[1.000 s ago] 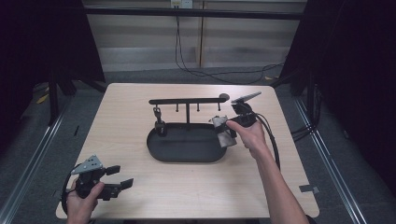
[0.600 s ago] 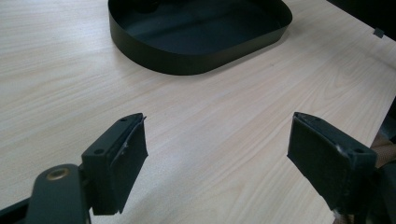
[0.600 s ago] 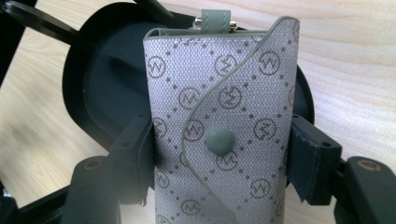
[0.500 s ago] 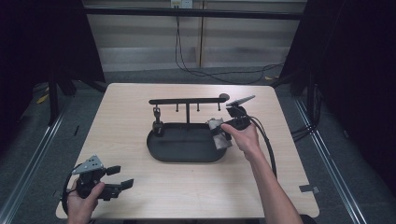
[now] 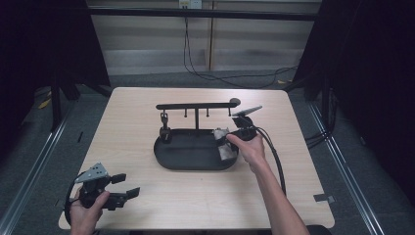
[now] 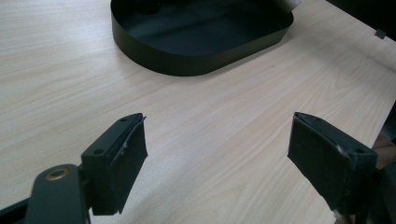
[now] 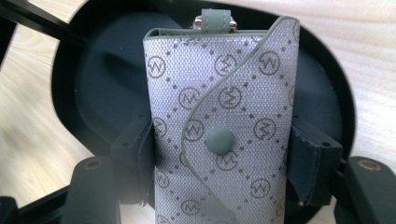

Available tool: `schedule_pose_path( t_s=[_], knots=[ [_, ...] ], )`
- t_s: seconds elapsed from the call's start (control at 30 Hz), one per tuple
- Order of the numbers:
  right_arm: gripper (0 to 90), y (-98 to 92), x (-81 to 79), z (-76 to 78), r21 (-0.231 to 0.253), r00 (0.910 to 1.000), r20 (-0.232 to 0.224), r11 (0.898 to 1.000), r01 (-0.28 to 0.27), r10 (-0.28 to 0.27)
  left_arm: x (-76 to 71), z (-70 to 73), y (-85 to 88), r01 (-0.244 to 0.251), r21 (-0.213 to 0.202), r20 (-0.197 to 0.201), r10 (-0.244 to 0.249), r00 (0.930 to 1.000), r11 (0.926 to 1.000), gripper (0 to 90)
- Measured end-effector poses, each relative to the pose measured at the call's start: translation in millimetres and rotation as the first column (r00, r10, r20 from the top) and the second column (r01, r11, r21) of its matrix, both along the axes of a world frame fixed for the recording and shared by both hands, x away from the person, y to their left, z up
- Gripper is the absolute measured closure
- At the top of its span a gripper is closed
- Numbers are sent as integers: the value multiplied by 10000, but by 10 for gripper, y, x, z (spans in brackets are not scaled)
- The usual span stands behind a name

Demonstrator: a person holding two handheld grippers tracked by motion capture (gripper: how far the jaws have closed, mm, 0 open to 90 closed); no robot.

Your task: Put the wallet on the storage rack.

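the right hand-held gripper (image 7: pixel 219 158) was clamped on a grey monogram key pouch (image 7: pixel 222 121) over the black tray's (image 5: pixel 169 159) right end, apparently unhung; the left hand-held gripper (image 6: pixel 233 161) sat apart, idle, near-left on the surface (image 5: pixel 122 127).

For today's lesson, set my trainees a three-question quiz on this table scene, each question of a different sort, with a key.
1. True or false: the right gripper is clamped on a grey patterned key pouch.
2. Multiple choice: the left gripper is A) shut on the pouch, B) open above bare table, C) inside the tray.
3. Fill the gap: the pouch is held over the black oval ____ at the foot of the hook stand.

Key: 1 true; 2 B; 3 tray.
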State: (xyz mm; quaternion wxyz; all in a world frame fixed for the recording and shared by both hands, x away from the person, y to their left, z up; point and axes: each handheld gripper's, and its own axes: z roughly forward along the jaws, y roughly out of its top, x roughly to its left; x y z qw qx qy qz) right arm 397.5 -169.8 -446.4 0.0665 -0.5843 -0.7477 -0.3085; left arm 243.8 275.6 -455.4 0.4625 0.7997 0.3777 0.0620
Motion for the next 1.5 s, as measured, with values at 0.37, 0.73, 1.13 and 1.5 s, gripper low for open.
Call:
schedule_pose_path(
  t_s=[0.37,0.73,1.13,1.5],
  knots=[
    [331,137,-3,-155,-384,9999,116,9993,-14,18,3,-7,4,-66,86,-24,66,10000,9999,192],
    [326,187,9,-244,-782,9993,249,9965,304,-286,6,-14,-2,-55,61,-31,55,10000,10000,192],
    [301,205,-18,-348,-802,9960,819,9959,410,-344,12,-18,6,-38,8,-60,38,10000,10000,191],
    [289,217,-29,-316,-735,9906,1311,9961,497,-398,22,-31,4,-24,-94,-173,23,9998,10000,192]
  ],
)
